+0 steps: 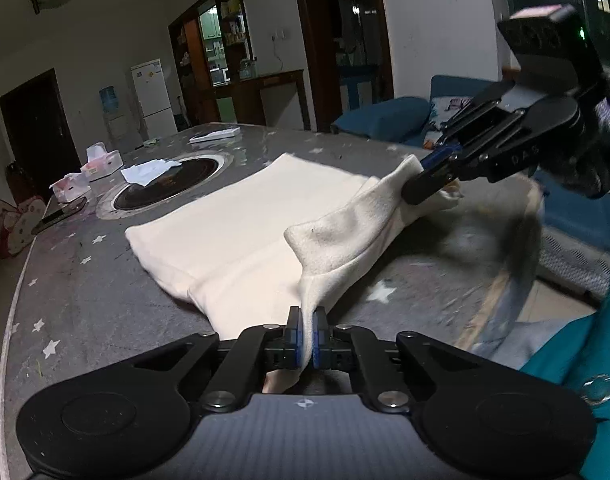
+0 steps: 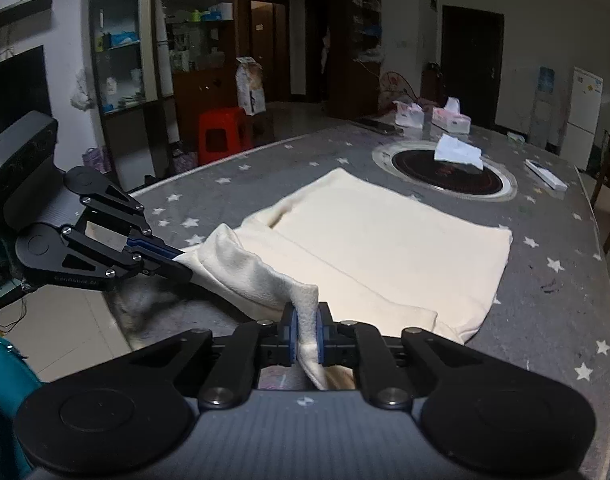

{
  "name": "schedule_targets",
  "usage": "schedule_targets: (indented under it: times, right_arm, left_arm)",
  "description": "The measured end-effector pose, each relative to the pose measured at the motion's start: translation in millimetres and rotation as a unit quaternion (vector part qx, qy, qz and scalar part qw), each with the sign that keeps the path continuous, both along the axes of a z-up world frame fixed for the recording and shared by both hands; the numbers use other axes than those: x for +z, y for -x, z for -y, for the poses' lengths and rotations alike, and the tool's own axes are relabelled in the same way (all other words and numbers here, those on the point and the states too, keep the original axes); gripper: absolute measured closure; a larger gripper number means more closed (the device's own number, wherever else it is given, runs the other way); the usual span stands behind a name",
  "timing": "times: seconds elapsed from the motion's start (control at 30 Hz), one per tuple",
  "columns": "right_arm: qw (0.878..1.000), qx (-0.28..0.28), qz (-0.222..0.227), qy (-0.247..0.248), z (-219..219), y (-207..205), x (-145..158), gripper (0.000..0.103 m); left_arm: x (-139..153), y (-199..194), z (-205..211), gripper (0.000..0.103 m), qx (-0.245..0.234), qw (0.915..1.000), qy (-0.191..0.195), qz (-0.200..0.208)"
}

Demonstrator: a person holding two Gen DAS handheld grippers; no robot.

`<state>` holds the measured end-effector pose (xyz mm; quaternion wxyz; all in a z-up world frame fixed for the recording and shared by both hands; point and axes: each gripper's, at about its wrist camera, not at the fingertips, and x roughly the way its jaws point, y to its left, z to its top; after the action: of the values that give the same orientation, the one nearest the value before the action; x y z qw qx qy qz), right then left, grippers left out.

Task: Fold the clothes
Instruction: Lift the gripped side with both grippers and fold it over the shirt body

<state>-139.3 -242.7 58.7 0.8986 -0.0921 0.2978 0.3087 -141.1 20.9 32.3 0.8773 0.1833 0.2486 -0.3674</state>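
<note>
Left wrist view: cream garment point(image 1: 241, 232) spread flat on star-patterned tabletop point(image 1: 85, 292), near edge lifted. Left tongs point(image 1: 307, 330) clamped on one corner; right tongs point(image 1: 415, 190) clamped on the other. Tissue boxes point(image 1: 101, 162) beyond.

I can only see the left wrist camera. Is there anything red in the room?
Observer: Yes, a red plastic stool stands on the floor beyond the table.
Operator: Can you see my left hand-held gripper from outside?
Observer: Yes, the left hand-held gripper is clamped on a raised corner of the cream garment.
Operator: What's behind the stool?
Observer: Tall glass-fronted shelves filled with boxes.
</note>
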Motion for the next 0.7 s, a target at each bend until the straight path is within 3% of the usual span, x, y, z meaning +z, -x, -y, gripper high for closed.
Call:
schedule_targets:
  times: [0.27,0.4,0.57,0.67,0.7]
  right_arm:
    - [1.0,0.011,0.007,-0.019,13.8,42.4,33.9,0.098]
    - [0.999,0.013,0.001,-0.029,21.2,52.4,48.6,0.098]
    - [0.999,0.024,-0.032,0.003,20.4,50.0,30.6,0.092]
    - [0.997,0.042,-0.047,0.033,16.8,58.3,16.9,0.086]
    - [0.997,0.045,-0.049,0.041,15.9,59.6,13.7,0.082]
  left_arm:
    - [26.6,40.2,-14.0,0.099,-0.017,0.9994,0.024,-0.015]
    - [38.9,43.7,-23.2,0.1,0.0,0.9988,0.048,-0.012]
    - [25.3,40.2,-25.4,0.099,-0.004,0.9992,0.028,-0.027]
    - [16.2,45.6,-21.9,0.095,-0.023,0.9994,0.003,-0.024]
    - [13.6,49.3,-19.3,0.088,-0.032,0.9993,-0.008,-0.018]
